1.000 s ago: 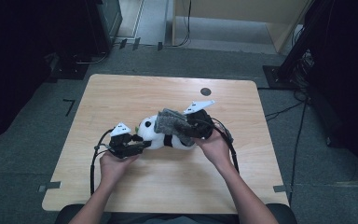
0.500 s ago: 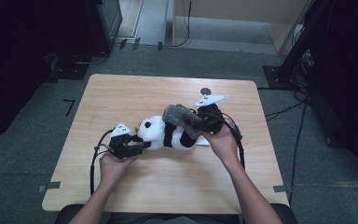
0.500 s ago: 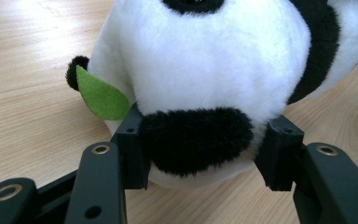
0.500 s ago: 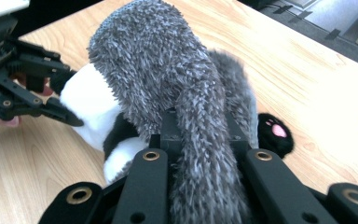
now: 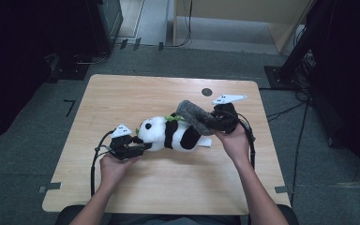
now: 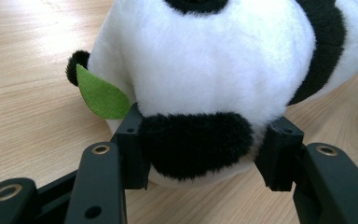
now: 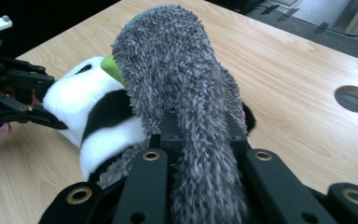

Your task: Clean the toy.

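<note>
A light wooden tabletop with a round hole near its far edge stands on grey carpet floor. Beyond the tabletop, cables run past a pale wooden cabinet; dark equipment flanks both sides.

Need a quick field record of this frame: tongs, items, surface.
left tongs: shut on plush panda's black ear
right tongs: shut on grey fuzzy cloth
plush panda: lying on its side, mid-table
grey fuzzy cloth: draped over the panda's body
green leaf: felt, beside the panda's head
table: light wood, round hole near far edge
</note>
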Demonstrator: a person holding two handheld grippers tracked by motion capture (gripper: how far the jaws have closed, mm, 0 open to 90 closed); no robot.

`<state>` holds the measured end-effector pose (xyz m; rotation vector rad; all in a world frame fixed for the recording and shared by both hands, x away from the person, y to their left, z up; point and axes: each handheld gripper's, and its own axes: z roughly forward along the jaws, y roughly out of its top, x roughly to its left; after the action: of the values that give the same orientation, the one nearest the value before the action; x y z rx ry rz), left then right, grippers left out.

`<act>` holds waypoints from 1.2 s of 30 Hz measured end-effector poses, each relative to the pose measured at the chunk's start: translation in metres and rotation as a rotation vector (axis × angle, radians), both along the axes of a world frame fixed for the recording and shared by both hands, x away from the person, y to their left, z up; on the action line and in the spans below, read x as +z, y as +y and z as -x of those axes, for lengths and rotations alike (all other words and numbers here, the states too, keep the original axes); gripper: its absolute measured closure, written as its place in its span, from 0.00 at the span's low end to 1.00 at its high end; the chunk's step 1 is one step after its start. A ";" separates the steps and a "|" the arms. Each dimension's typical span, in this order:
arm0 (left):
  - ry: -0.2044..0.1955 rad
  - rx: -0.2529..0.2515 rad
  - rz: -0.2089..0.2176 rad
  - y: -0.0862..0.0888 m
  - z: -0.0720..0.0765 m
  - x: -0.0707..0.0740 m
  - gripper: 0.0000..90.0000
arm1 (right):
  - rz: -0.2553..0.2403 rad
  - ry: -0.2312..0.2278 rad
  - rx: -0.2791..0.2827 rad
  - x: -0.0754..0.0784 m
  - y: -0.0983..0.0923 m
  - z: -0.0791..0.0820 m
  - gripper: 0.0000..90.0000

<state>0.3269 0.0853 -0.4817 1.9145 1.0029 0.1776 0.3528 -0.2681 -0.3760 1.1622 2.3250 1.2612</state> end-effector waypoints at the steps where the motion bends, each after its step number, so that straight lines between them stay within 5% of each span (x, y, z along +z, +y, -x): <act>1: 0.000 0.002 -0.001 0.000 0.000 0.000 0.51 | 0.000 -0.002 -0.006 0.001 -0.002 0.001 0.87; 8: 0.001 0.008 0.001 -0.001 0.000 0.002 0.51 | -0.068 -0.036 0.024 0.019 -0.002 0.011 0.87; 16: 0.007 0.013 0.004 -0.001 -0.001 0.004 0.51 | -0.061 -0.061 0.141 0.033 0.037 0.025 0.87; 28: 0.017 0.018 0.012 -0.001 -0.001 0.006 0.51 | -0.017 -0.012 0.273 0.003 0.117 0.023 0.86; 36: 0.031 0.021 0.015 0.000 -0.001 0.005 0.51 | 0.047 0.033 0.285 -0.032 0.137 0.015 0.86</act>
<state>0.3282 0.0856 -0.4763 1.8986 1.0427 0.1531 0.3373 -0.1314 -0.4077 0.8646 2.6006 1.2746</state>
